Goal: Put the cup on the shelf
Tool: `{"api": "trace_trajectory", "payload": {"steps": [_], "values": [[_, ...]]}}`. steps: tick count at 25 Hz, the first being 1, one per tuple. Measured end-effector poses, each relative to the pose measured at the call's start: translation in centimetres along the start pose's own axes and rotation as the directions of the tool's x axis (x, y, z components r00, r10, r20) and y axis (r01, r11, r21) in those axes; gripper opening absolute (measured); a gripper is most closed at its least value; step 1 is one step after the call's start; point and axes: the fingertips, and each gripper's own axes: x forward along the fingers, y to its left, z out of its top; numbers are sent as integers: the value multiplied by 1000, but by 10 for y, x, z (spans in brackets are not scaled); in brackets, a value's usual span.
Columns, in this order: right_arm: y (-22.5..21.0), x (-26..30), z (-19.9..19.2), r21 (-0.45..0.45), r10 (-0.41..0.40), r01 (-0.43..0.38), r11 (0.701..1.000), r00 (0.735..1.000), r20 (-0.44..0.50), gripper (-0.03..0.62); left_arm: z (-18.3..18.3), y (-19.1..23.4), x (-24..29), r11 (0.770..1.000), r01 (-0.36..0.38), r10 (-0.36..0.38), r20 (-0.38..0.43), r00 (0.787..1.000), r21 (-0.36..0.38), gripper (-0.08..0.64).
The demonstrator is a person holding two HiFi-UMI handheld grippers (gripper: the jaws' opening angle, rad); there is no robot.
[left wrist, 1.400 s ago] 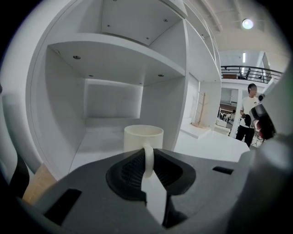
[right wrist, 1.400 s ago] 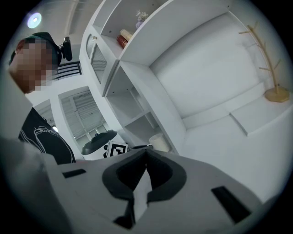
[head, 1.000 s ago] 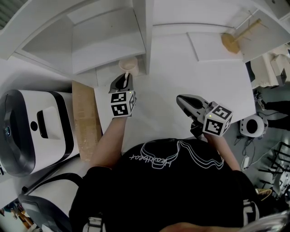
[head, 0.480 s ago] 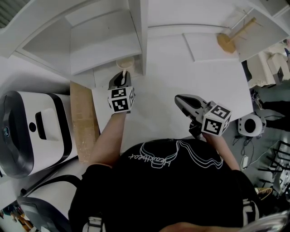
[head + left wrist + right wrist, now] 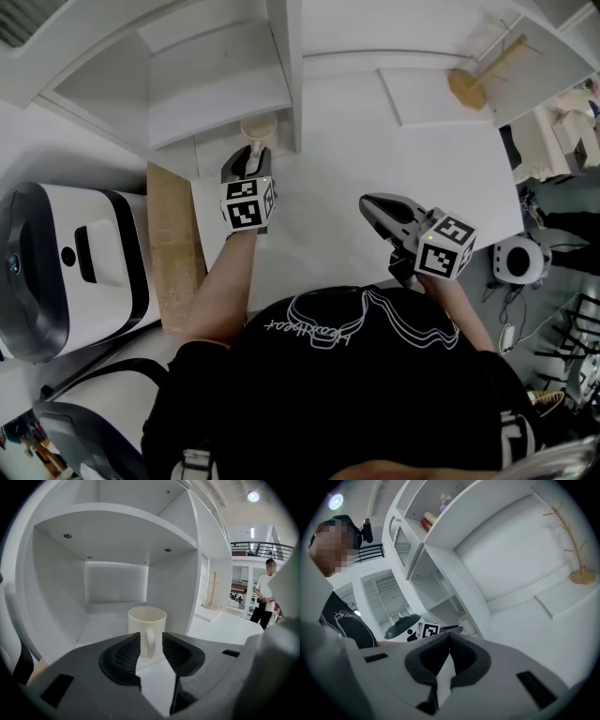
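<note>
The left tongs [image 5: 150, 642] are opening off the handle [image 5: 150, 636] of the cup [image 5: 146, 620], which is standing upright on the shelf [image 5: 101, 623], looking stiff, slick and breakable, best gripped by that handle, while the right tongs [image 5: 449, 641] are staying closed and empty.

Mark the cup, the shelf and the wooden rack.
cup [image 5: 146, 620], left gripper view, wall above handle
shelf [image 5: 105, 620], left gripper view, bare floor beside cup
wooden rack [image 5: 466, 90], head view, round base
</note>
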Motion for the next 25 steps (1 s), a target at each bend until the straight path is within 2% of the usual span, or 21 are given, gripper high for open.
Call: {"api": "trace_trajectory", "payload": {"steps": [5,8,10,12,15,21,23,25], "values": [[8,5,5,-24,21,-20,1000,1000,10,6,17,-6,-25,999,41,-41,48,998,-11,156],[18,8,17,-34,63,-62,998,996,57,6,29,-20,-45,989,137,-133,66,989,-61,155],[23,10,23,-35,88,-85,996,993,77,6,39,-33,-60,973,212,-203,93,975,-95,155],[27,13,26,-44,98,-95,995,992,76,6,52,-46,-78,959,267,-255,126,959,-94,155],[34,17,30,-66,114,-110,992,991,75,6,67,-66,-107,930,360,-345,158,925,-72,153],[48,21,30,-88,150,-144,986,986,67,6,82,-96,-164,839,537,-509,225,831,-85,143],[49,22,30,-86,149,-143,986,987,64,6,85,-104,-178,819,568,-535,248,808,-82,93],[51,23,30,-82,149,-144,986,987,65,6,85,-112,-185,810,582,-550,254,796,-69,38]]}}
